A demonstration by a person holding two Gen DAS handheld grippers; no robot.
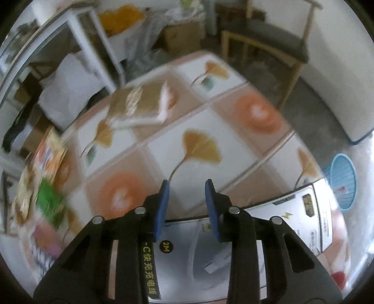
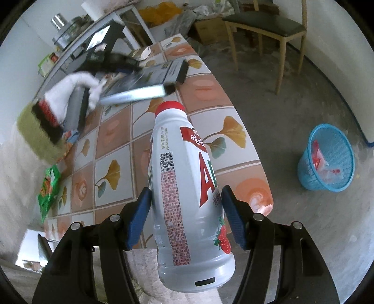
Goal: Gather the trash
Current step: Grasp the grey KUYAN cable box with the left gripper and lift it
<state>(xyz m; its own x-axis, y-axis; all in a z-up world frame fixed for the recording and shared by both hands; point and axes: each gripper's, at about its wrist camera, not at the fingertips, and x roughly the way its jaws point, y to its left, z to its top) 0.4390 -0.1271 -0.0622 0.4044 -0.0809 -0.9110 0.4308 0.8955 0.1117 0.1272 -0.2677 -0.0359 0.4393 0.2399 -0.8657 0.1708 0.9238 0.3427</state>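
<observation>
My right gripper [image 2: 187,217] is shut on a white drink bottle [image 2: 187,182] with a red cap, held over the tiled table [image 2: 116,149] near its right edge. A white-gloved hand [image 2: 77,84] carries my left gripper [image 2: 112,60], blurred, above a flat white and black cable box [image 2: 152,79] at the table's far end. In the left wrist view my left gripper [image 1: 187,203] stands open, with only table between its blue pads; the cable box [image 1: 268,233] lies beneath the fingers. A blue mesh basket [image 2: 327,163] with some trash in it stands on the floor to the right.
A green packet [image 1: 50,201], an orange packet [image 1: 49,154] and a brown and white packet [image 1: 140,105] lie on the table [image 1: 210,121]. The basket [image 1: 343,182] shows past the table's right edge. A wooden chair [image 2: 264,21] and boxes stand beyond the table.
</observation>
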